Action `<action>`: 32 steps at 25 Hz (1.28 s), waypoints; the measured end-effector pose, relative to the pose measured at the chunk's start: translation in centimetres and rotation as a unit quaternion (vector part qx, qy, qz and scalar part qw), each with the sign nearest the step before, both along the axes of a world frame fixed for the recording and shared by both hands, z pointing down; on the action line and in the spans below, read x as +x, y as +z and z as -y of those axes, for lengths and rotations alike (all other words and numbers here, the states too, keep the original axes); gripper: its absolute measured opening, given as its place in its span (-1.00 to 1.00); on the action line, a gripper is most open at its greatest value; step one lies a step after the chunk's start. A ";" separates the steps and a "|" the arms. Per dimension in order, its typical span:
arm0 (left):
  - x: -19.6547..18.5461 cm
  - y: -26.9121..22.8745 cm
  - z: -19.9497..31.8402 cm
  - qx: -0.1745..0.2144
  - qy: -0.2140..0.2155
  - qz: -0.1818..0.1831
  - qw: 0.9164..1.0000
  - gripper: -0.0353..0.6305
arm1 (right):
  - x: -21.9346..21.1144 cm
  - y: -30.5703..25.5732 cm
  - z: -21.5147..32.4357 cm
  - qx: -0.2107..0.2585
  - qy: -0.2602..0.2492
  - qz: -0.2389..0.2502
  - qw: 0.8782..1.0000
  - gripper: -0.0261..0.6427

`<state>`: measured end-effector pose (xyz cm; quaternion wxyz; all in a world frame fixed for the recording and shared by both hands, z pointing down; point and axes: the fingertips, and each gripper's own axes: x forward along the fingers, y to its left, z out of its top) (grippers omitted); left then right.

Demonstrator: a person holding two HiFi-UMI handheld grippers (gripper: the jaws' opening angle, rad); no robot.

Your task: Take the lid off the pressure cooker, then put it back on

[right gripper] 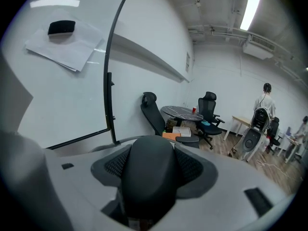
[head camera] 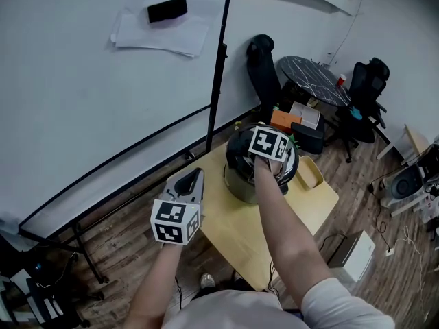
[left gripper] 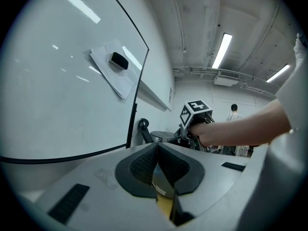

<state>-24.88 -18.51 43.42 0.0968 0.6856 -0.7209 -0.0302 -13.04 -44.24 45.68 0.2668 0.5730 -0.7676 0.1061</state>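
A whiteboard point(head camera: 82, 81) is seen filling the left of the head view. Beside it a small yellow table point(head camera: 312, 208) is placed, and the pressure cooker point(head camera: 236, 182) is stood upright near its far edge. The black lid point(head camera: 236, 149) is seated on top of the cooker. The lid's handle point(right gripper: 144, 182) is clamped between the jaws of the right gripper point(right gripper: 147, 153). Its long axis is laid along the jaws and pointed away from the person, toward an office chair point(right gripper: 153, 112). The left gripper point(left gripper: 156, 150) is held off the table's left edge, well apart from the cooker, jaws pressed together with nothing between them.
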 end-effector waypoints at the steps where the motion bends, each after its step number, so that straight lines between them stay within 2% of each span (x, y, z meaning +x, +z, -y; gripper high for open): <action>1: -0.1 0.0 0.0 -0.001 -0.001 0.000 1.000 -0.85 | 0.1 0.0 0.0 -0.001 0.002 -0.001 1.000 -0.10; 15: -1.4 -0.3 -0.2 -0.008 -0.012 -0.002 1.000 -0.85 | 0.2 0.0 0.3 -0.010 0.026 0.009 1.000 -0.10; 19: -1.5 -0.4 0.0 -0.007 -0.008 -0.002 1.000 -0.85 | -0.3 -1.9 0.5 0.005 0.019 0.013 1.000 -0.10; 27: -0.3 -1.3 0.8 -0.003 0.000 0.001 1.000 -0.85 | 0.0 -4.1 0.6 0.003 0.006 0.037 0.999 -0.10; 32: 0.8 -1.8 1.1 0.002 0.008 0.004 1.000 -0.86 | 0.2 -7.1 0.7 0.025 -0.025 0.057 0.998 -0.10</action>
